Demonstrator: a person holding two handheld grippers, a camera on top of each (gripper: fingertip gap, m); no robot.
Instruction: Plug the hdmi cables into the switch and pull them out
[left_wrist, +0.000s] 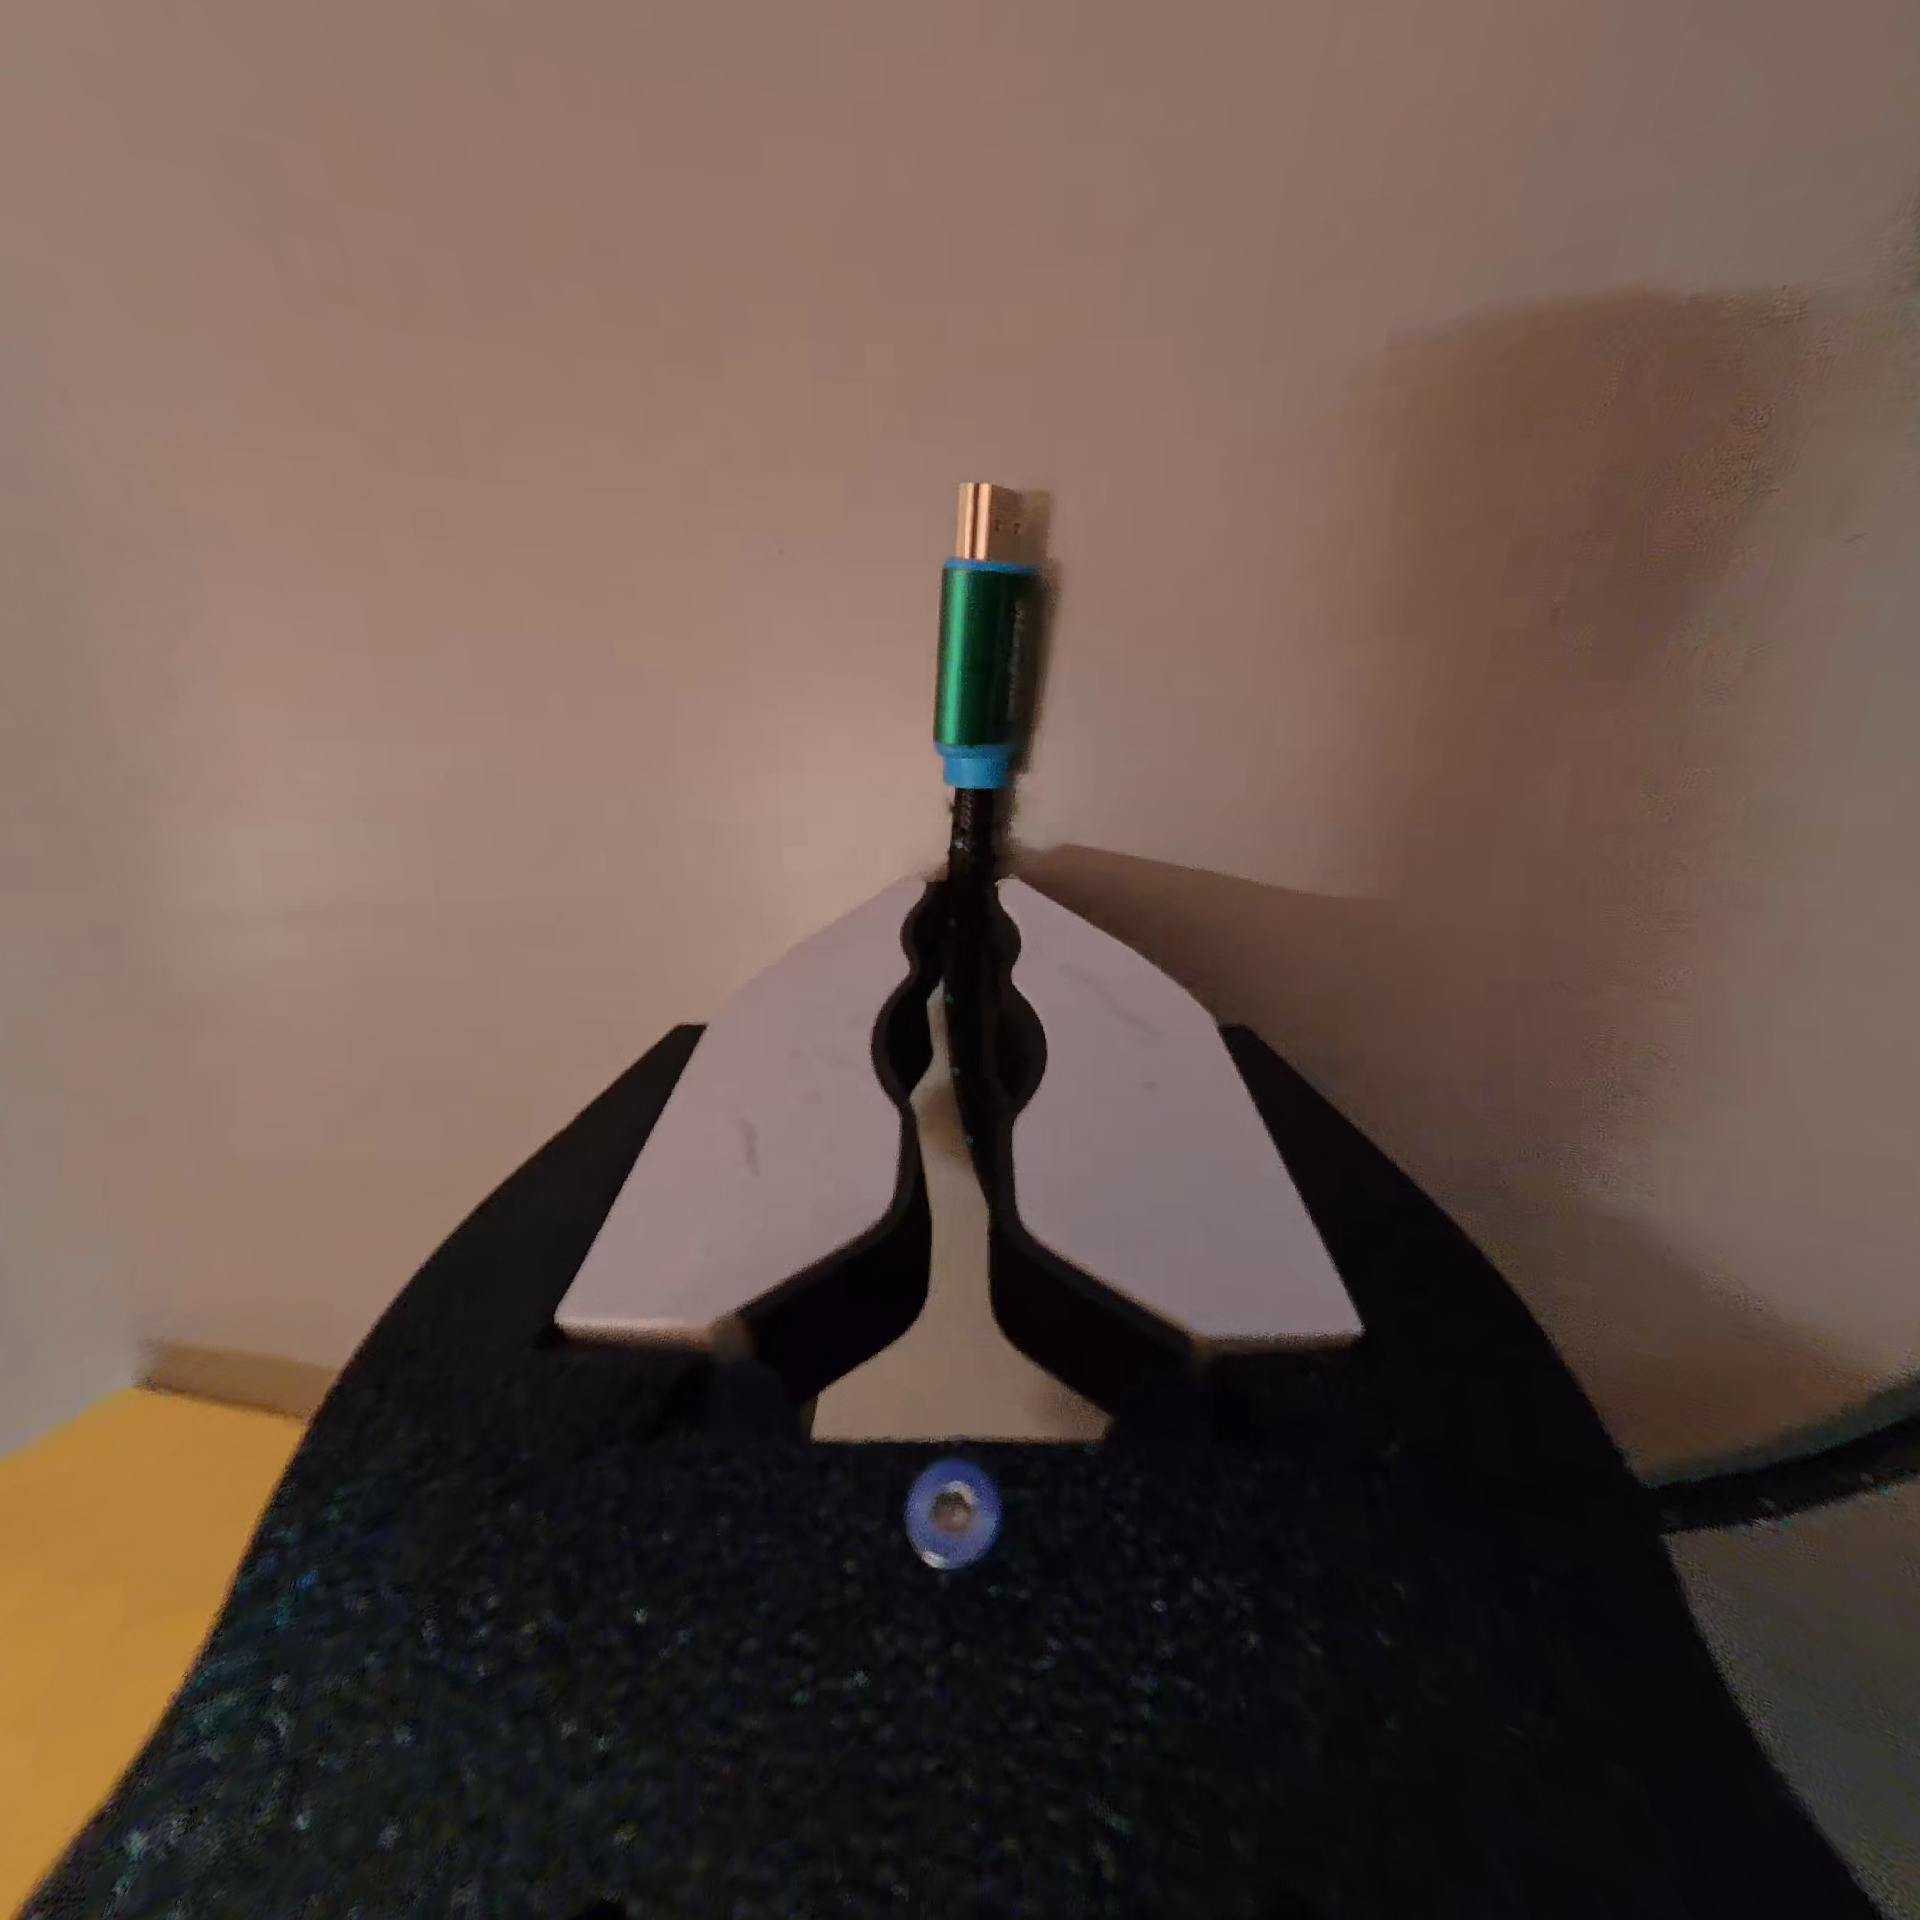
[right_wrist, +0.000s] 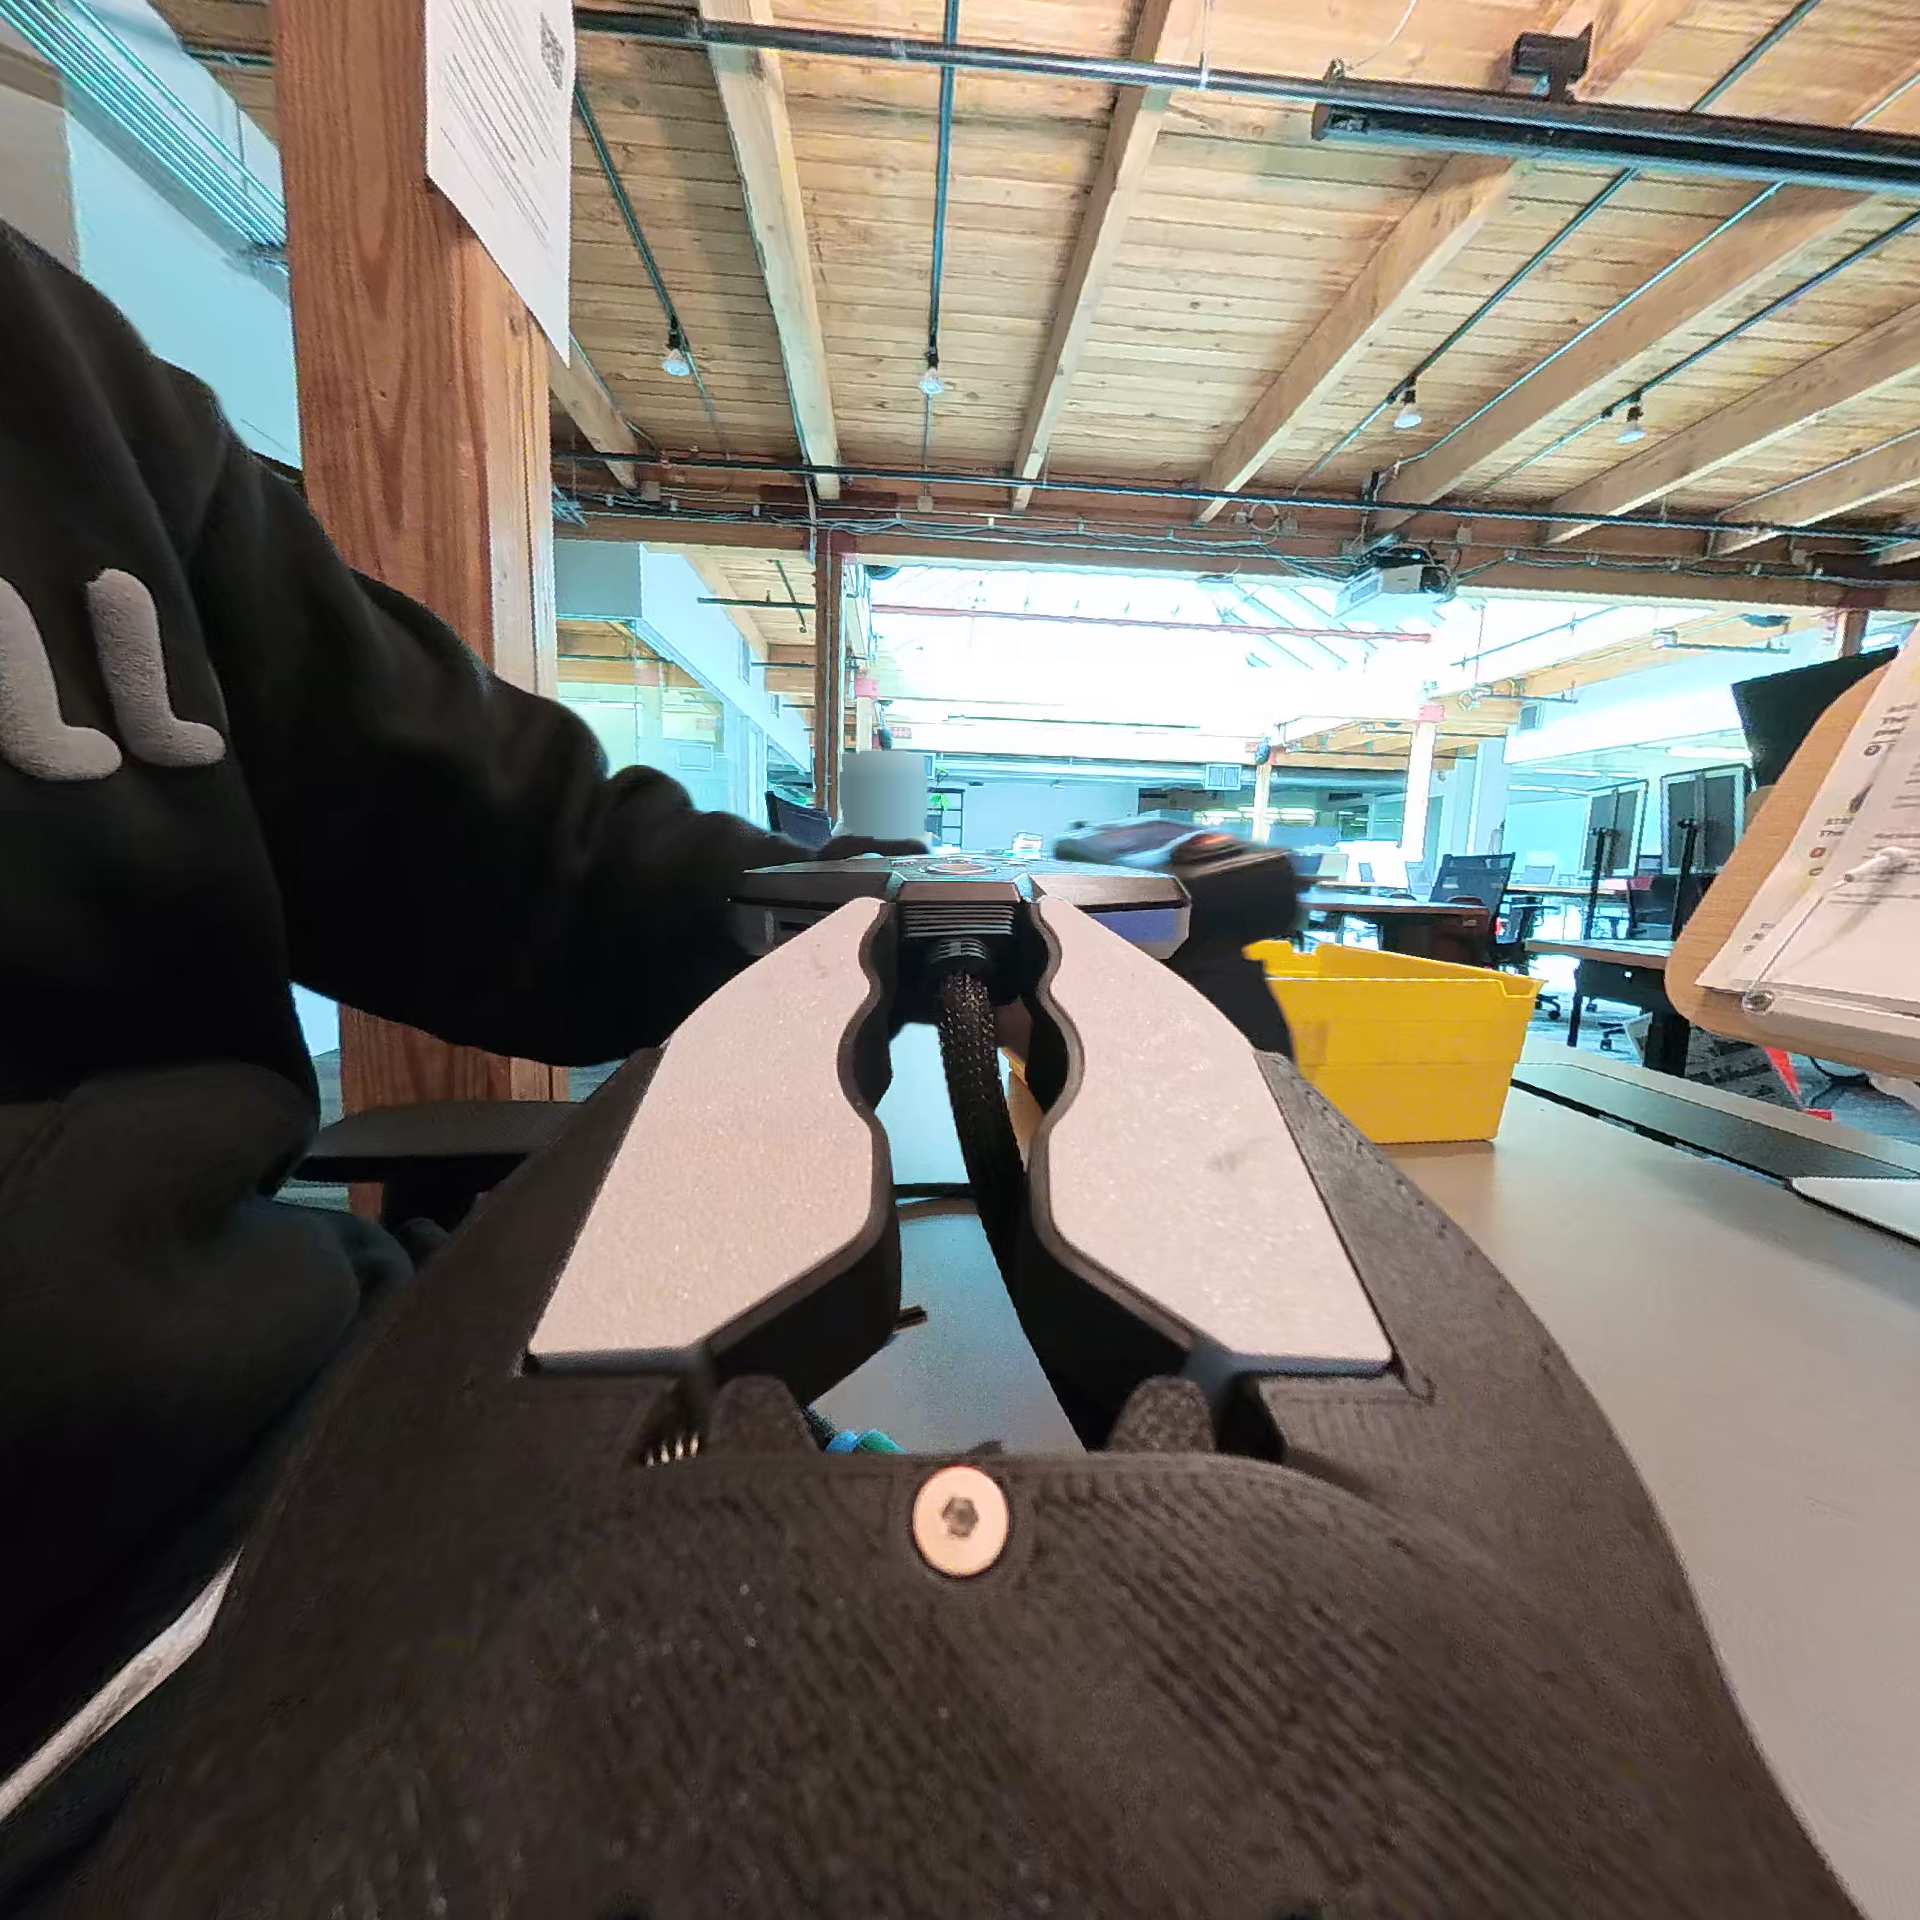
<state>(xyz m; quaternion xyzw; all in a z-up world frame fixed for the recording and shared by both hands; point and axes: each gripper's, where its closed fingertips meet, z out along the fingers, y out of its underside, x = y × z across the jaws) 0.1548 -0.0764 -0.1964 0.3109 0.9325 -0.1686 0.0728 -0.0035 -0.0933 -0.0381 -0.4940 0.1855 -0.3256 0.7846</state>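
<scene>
Grey table (right_wrist: 1662, 1351): one switch (right_wrist: 961, 883); left hand-held gripper (left_wrist: 961, 883) pinches green cable (left_wrist: 987, 665), right hand-held gripper (right_wrist: 961, 914) clamps black plug (right_wrist: 958, 935).

The switch (right_wrist: 966, 883) sits ahead of the right claw (right_wrist: 958, 935), a cable (right_wrist: 977, 1081) running back between its fingers; right of it, a bin (right_wrist: 1403, 1049) rests on the counter (right_wrist: 1683, 1351).

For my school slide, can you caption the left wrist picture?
Left gripper fingers pinch a black braided cable, holding its green metal plug with blue rings upright before a plain beige wall.
</scene>
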